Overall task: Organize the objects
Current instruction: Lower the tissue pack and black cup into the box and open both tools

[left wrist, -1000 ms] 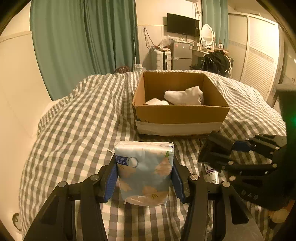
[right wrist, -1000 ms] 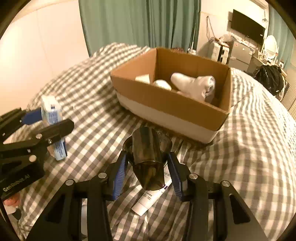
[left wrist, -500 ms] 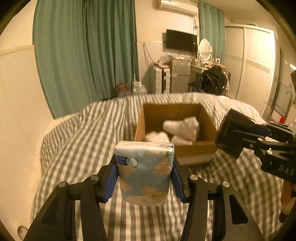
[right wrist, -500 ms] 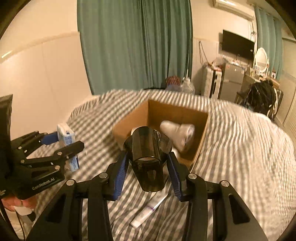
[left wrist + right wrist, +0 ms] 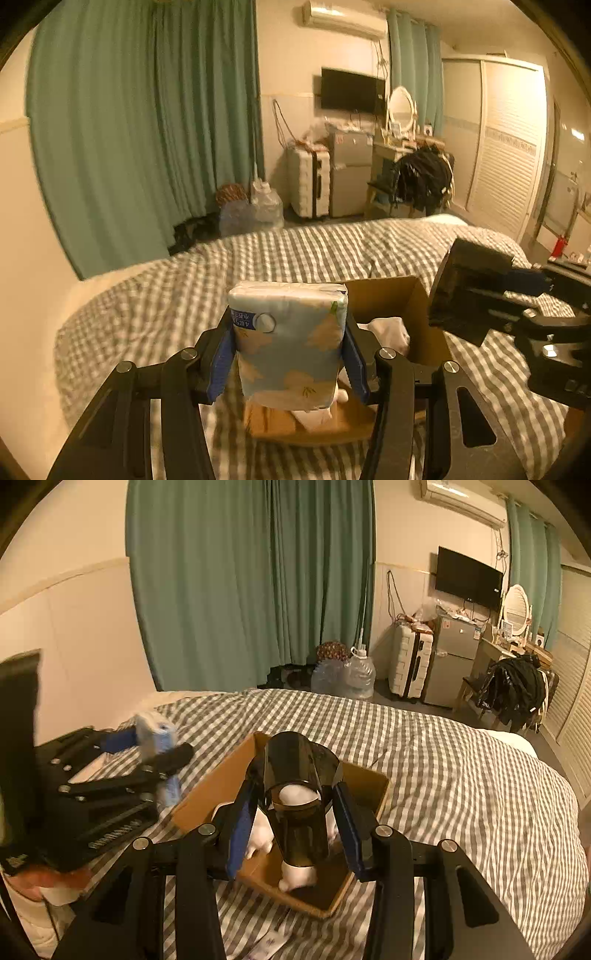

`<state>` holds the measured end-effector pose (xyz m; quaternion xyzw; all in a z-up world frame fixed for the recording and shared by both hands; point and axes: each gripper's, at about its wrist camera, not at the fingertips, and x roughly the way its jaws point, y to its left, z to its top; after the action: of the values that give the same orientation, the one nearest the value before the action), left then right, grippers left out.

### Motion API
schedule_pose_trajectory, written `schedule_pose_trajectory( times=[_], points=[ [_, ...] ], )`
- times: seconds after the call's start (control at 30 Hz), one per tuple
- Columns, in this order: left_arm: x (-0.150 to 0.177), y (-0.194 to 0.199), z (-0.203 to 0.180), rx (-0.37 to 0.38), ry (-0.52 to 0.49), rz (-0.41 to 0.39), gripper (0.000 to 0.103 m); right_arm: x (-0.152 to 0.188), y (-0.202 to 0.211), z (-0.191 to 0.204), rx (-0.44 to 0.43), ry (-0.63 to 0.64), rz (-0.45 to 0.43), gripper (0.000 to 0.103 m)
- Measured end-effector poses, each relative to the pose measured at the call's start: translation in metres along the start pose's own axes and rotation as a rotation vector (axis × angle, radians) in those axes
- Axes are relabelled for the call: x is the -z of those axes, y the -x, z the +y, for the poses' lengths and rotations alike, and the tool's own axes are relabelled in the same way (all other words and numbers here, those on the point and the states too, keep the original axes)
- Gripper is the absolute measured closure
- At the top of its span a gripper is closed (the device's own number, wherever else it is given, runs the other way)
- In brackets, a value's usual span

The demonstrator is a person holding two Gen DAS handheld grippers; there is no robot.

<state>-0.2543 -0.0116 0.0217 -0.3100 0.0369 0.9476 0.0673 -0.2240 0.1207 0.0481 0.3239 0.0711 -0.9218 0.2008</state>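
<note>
Checked bedding covers the bed (image 5: 461,760), with the cardboard box (image 5: 373,781) resting on it. Left gripper (image 5: 288,354) clenches a tissue pack (image 5: 288,343); right gripper (image 5: 295,830) clenches a dark cup (image 5: 299,801), both above the box. Dropped together, they may collide or tip onto the white bundles (image 5: 391,328) inside.

A bed (image 5: 461,760) covered in a grey-and-white checked duvet carries an open cardboard box (image 5: 218,779), sitting directly below and ahead of the right claw (image 5: 295,834). A white tube (image 5: 267,943) lies flat on the duvet beneath that claw.
</note>
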Motion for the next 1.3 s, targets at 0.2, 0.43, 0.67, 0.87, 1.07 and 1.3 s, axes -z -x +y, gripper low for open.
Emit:
schedule_pose_trajectory(
  times=[0.2, 0.43, 0.67, 0.87, 1.07, 1.3],
  points=[
    [0.002, -0.070, -0.003, 0.038, 0.010, 0.078, 0.050, -0.018, -0.053, -0.015, 0.008, 0.006, 0.069, 0.061],
    [0.027, -0.106, -0.017, 0.021, -0.073, 0.114, 0.050, -0.002, -0.107, -0.029, -0.003, -0.019, 0.165, 0.061],
    [0.029, -0.118, -0.023, 0.019, -0.075, 0.147, 0.050, 0.005, -0.120, -0.038, 0.000, -0.019, 0.183, 0.064],
    [0.033, -0.111, -0.023, 0.020, -0.066, 0.139, 0.035, 0.008, -0.114, -0.040, -0.002, -0.049, 0.162, 0.064],
    [0.034, -0.092, -0.020, 0.015, -0.049, 0.108, 0.009, 0.004, -0.082, -0.047, -0.001, -0.094, 0.101, 0.045],
    [0.024, -0.039, -0.020, -0.071, -0.030, 0.032, 0.006, -0.012, -0.025, -0.033, 0.020, -0.077, -0.004, 0.037]
  ],
)
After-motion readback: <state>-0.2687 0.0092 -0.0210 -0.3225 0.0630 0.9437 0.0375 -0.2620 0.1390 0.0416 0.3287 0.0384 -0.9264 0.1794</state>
